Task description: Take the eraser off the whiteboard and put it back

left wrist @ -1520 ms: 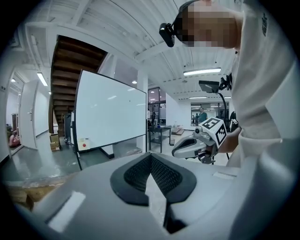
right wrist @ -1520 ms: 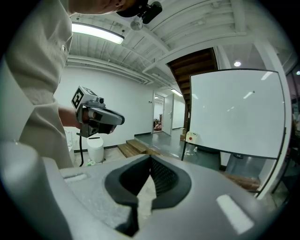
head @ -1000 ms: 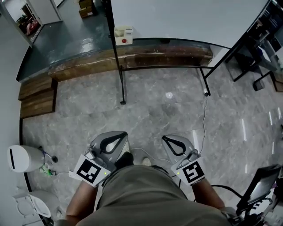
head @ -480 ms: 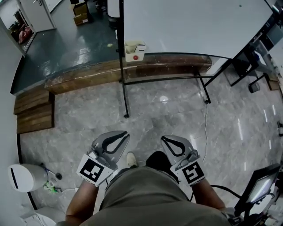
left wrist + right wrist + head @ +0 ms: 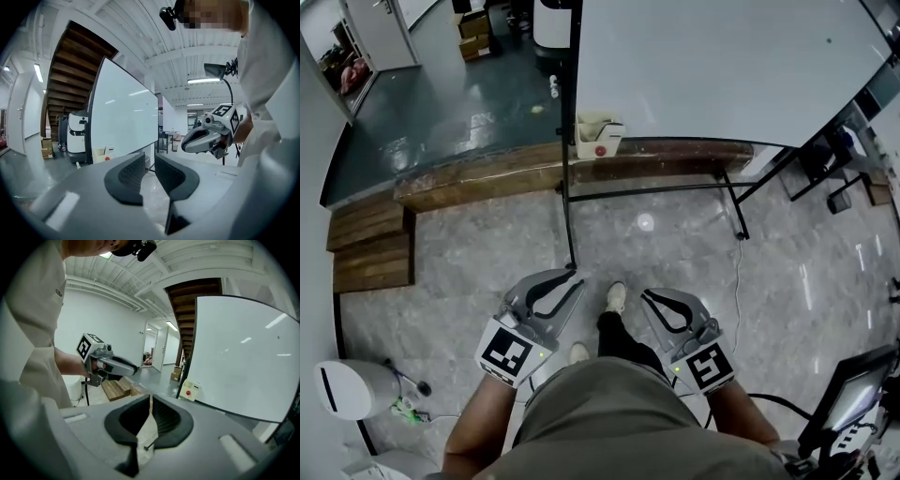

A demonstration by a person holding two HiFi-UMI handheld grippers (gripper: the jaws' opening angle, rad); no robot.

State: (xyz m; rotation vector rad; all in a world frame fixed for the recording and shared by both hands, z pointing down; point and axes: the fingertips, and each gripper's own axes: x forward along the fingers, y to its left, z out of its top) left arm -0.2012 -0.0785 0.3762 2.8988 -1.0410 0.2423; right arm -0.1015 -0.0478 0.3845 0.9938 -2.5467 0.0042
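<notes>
Facing the large white whiteboard [image 5: 722, 66] on its black metal stand [image 5: 569, 211], I hold both tools low in front of me over the grey marbled floor [image 5: 675, 234], well apart from the board. What I take to be the task's thing, the small cream eraser block [image 5: 598, 137] with a red dot on it, sits at the board's lower left corner, just beside the stand's upright. Both gripper views show it there too, small and far off.

My left gripper [image 5: 572, 279] has its jaws opening, with a narrow gap between the ribbed pads and nothing in it. My right gripper [image 5: 647, 293] has its jaws closed on each other, empty.

I judge the step in hand to be the approach, with no pick begun.

- The left tool lines up better with that corner, so I would lead with it.
- I should spread its jaws wider than the block before I reach in.
- I want to come in square to the board and set the pads on two opposite sides of the block.
- The upright is close, so the outer jaw must stay clear of it.
- If the block clings, a straight pull away from the surface should free it without sliding it.
</notes>
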